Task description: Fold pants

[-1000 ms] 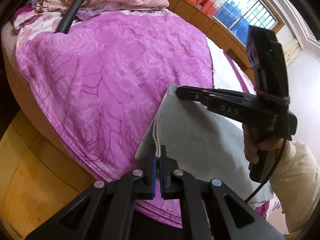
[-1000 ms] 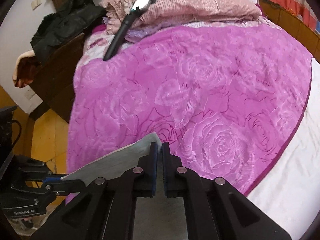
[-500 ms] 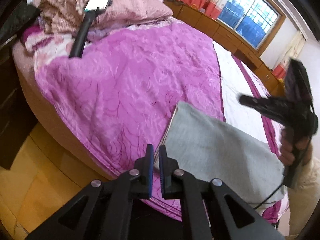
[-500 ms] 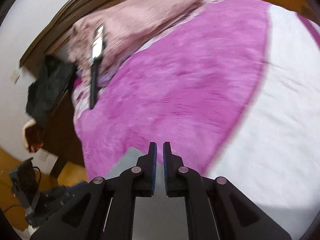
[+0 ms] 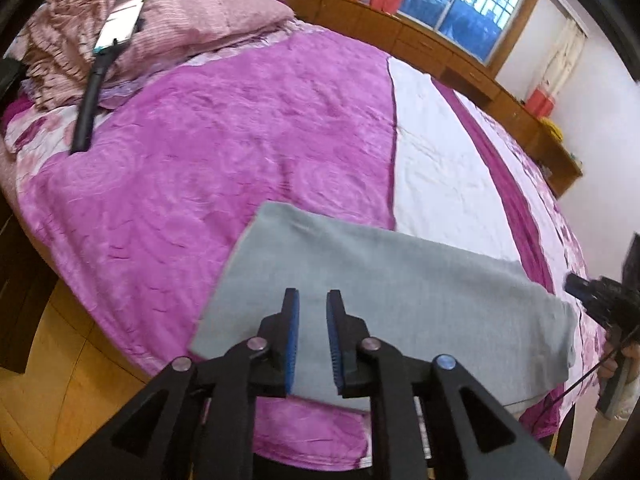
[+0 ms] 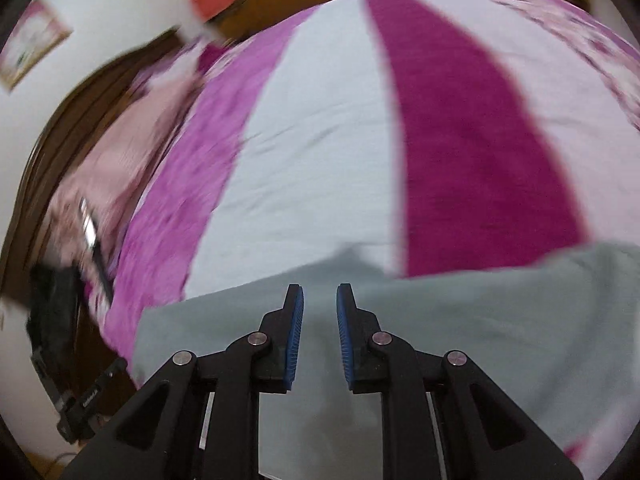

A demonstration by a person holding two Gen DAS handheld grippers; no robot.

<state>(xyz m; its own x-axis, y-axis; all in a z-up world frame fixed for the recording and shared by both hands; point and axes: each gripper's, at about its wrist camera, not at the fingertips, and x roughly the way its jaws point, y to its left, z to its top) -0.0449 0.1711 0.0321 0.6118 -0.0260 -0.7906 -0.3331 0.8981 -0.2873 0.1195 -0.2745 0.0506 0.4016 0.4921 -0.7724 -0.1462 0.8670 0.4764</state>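
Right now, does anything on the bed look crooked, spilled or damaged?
Nothing stands out. The folded grey pants lie flat near the bed's edge on the purple blanket, their edges fairly straight. No spill or tear shows. The right wrist view is blurred, so fine detail there is unclear.

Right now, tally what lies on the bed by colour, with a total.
Grey: 1, the folded pants
Bright pink: 1, the blanket
White: 1, the sheet panel
Pale pink: 1, the pillow
Black: 1, the phone holder, which bears a phone
Total: 5
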